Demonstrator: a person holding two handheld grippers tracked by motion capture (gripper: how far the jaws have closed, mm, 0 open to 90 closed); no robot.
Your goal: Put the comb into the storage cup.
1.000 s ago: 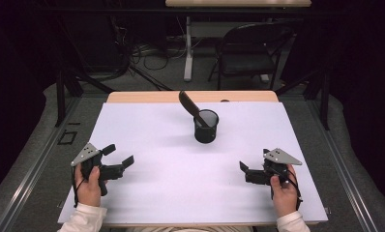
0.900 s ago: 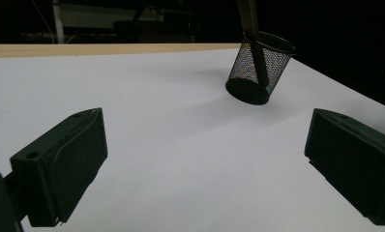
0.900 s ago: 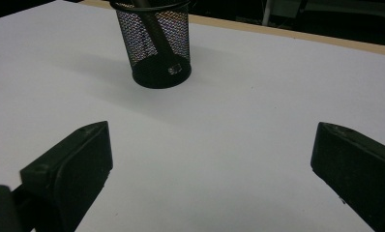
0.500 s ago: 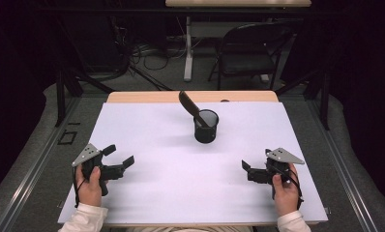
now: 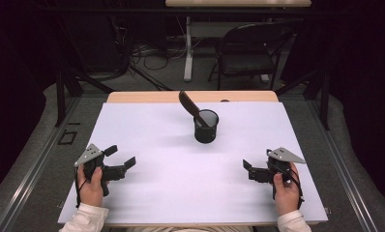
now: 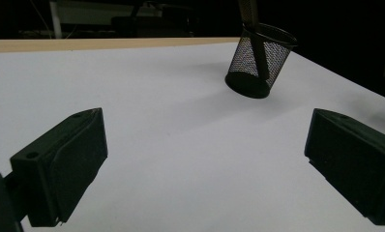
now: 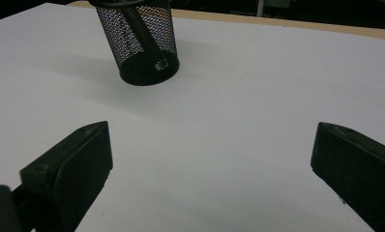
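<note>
A black mesh cup stands upright at the far middle of the white table. A dark flat tool leans out of it toward the far left. My left gripper rests near the front left, open and holding nothing. My right gripper sits near the front right, also open and holding nothing. In the left gripper view the cup is ahead to the right of the gripper, and the tool's shaft rises from it. In the right gripper view the cup is ahead to the left of the gripper.
A strip of bare wood runs along the table's far edge. Behind the table stand a dark folding chair and cables on the floor. Dark surroundings flank both sides.
My right gripper has shifted slightly to the right. The left gripper, the cup and the tool have stayed in place.
</note>
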